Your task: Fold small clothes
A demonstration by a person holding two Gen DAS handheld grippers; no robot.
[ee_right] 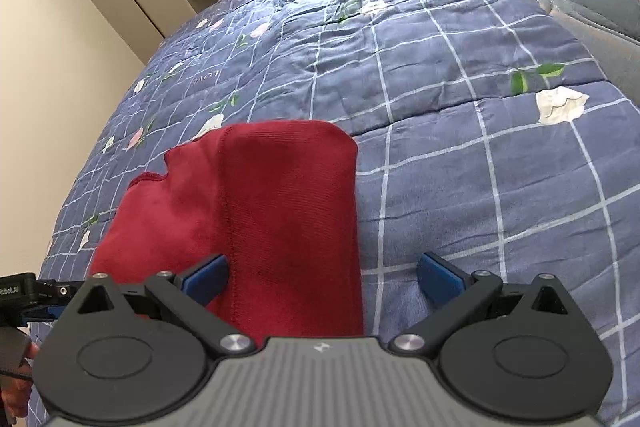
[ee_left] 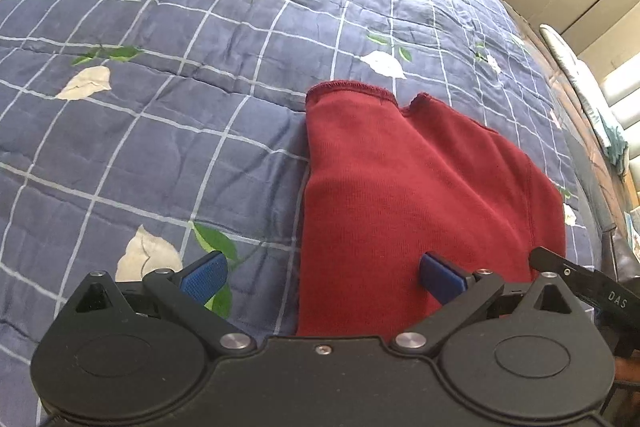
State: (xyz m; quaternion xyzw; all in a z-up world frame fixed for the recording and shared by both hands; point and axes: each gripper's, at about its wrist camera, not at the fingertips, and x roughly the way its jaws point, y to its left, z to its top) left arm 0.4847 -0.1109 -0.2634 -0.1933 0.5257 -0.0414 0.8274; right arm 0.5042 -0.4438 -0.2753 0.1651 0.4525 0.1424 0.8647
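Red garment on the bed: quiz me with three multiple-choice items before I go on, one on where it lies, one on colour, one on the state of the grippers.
1. Where does the red garment lie?
A. On the blue checked quilt
B. On a wooden floor
C. Inside a basket

2. What colour are the pads on the gripper fingers?
A. Yellow
B. Blue
C. White

3. How do the left gripper and right gripper stand?
A. Both shut on the garment
B. Left shut, right open
C. Both open, holding nothing

Answers:
1 A: quilt shows around the garment's edges in both wrist views.
2 B: blue pads tip each black finger in both views.
3 C: each pair of fingers is spread wide, with no cloth pinched between them.
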